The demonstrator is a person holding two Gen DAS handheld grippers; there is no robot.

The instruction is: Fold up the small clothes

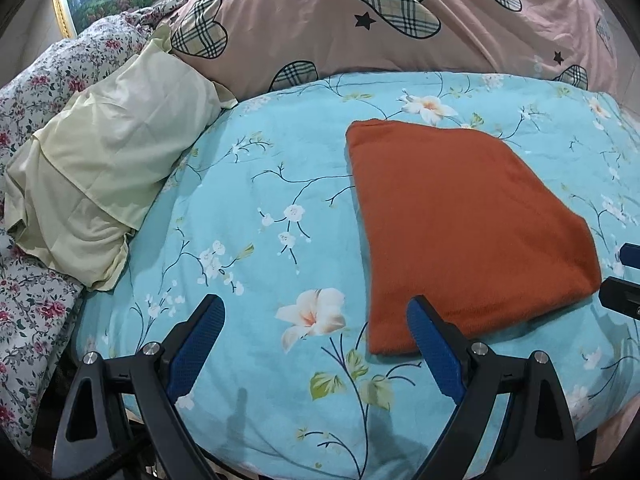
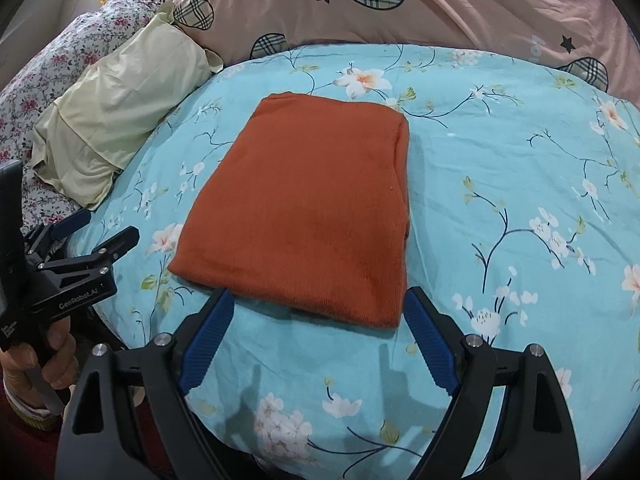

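Right wrist view: our right gripper [image 2: 316, 320] jaws wide, holding nothing, just short of folded orange cloth [image 2: 304, 216] lying flat on blue flowered bedspread [image 2: 500, 152]. Our left gripper [image 1: 316, 332] jaws wide too, at cloth's near corner. Beyond: yellow pillow [image 2: 120, 108], pink quilt [image 2: 440, 8].

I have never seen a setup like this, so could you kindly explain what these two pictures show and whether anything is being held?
A person holds a handheld two-finger claw in each hand; there is no robot arm. Each picture comes from a fisheye camera on one claw, looking along its blue-padded fingers. The left claw and right claw are both open and hold nothing. An orange garment, already folded into a rectangle, lies on a turquoise floral bedspread. A pale yellow pillow lies beyond on the left.
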